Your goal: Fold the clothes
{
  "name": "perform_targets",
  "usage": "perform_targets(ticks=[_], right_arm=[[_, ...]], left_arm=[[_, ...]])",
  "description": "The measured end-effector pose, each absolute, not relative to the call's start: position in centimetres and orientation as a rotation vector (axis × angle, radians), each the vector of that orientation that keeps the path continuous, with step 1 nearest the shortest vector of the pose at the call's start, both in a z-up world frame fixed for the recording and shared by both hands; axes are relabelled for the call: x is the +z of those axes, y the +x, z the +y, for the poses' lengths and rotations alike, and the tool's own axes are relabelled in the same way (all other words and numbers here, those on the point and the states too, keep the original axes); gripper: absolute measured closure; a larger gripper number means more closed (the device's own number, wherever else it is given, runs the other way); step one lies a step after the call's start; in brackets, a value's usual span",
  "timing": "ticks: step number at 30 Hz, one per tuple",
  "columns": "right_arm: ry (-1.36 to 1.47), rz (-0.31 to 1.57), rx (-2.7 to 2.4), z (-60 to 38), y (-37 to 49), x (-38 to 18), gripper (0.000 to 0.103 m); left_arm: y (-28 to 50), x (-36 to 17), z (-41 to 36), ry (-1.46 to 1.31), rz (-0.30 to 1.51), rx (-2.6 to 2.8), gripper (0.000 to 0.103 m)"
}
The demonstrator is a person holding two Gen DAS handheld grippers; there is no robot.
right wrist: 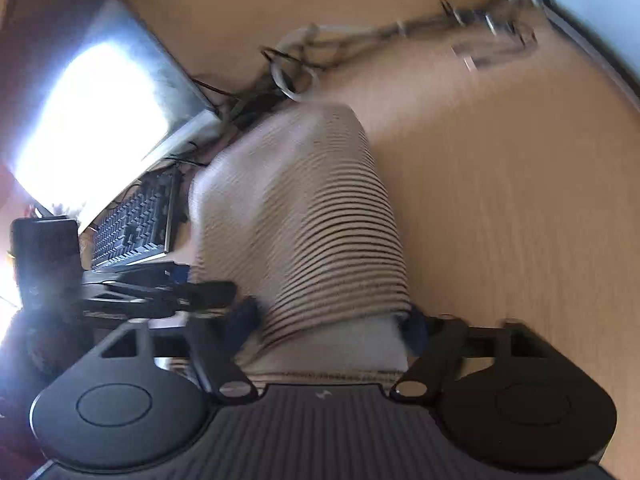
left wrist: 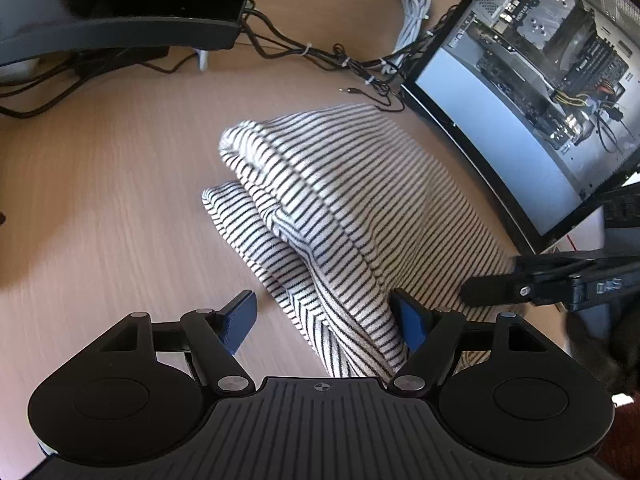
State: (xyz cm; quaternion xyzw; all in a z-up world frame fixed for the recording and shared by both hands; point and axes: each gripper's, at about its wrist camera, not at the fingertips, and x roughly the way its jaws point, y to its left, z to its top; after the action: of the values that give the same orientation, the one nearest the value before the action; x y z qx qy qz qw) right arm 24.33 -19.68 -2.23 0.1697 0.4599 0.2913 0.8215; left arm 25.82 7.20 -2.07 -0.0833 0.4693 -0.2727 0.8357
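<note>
The striped top point(left wrist: 340, 200) lies on the desk point(left wrist: 120, 200), already folded into a thick bundle, between the spread pads of the left gripper point(left wrist: 326, 320), while the right gripper point(right wrist: 332, 328) pinches its near edge, maybe for another fold.

My left tongs point(left wrist: 326, 322) gape wide, angled downward; my right tongs point(right wrist: 330, 326) stand partly closed, also tilted down.
</note>
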Motion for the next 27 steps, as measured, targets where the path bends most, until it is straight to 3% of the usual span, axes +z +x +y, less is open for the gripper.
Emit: perform_targets(ticks=[2,9,13,14,17,18,25,26,27], right_arm=[[0.34,0.941,0.635,-19.7,23.6,-0.5,0.049],[0.154,1.022,0.464,-18.9,23.3,-2.2,0.047],[-0.006,0.991,0.48,-17.3,23.7,-0.5,0.045],[-0.052,0.966,0.498,-17.1,23.7,0.2,0.041],[-0.104,0.892,0.569,-17.4,24.5,1.8,0.013],[-0.094,0.878,0.601,-17.5,25.0,2.0,0.011],[0.065,0.951,0.743,-19.3,29.7,-1.3,0.011],[0.074,0.978,0.768,-19.2,30.2,-2.0,0.015],[0.083,1.01,0.798,-19.0,30.5,-2.6,0.033]], left_arm=[[25.7,-2.0,7.3,-0.171,0.984,-0.574,0.024],[24.6,-2.7,7.2,-0.245,0.96,-0.597,0.025],[23.5,-2.5,6.5,-0.263,0.948,-0.559,0.026],[23.2,-2.4,6.3,-0.265,0.944,-0.538,0.026],[21.9,-2.0,5.7,-0.265,0.927,-0.468,0.027],[21.5,-1.8,5.4,-0.266,0.921,-0.437,0.027],[19.3,-0.6,3.1,-0.284,0.899,-0.209,0.027],[19.1,-0.4,2.9,-0.285,0.895,-0.182,0.027],[18.7,-0.2,2.5,-0.281,0.888,-0.151,0.027]])
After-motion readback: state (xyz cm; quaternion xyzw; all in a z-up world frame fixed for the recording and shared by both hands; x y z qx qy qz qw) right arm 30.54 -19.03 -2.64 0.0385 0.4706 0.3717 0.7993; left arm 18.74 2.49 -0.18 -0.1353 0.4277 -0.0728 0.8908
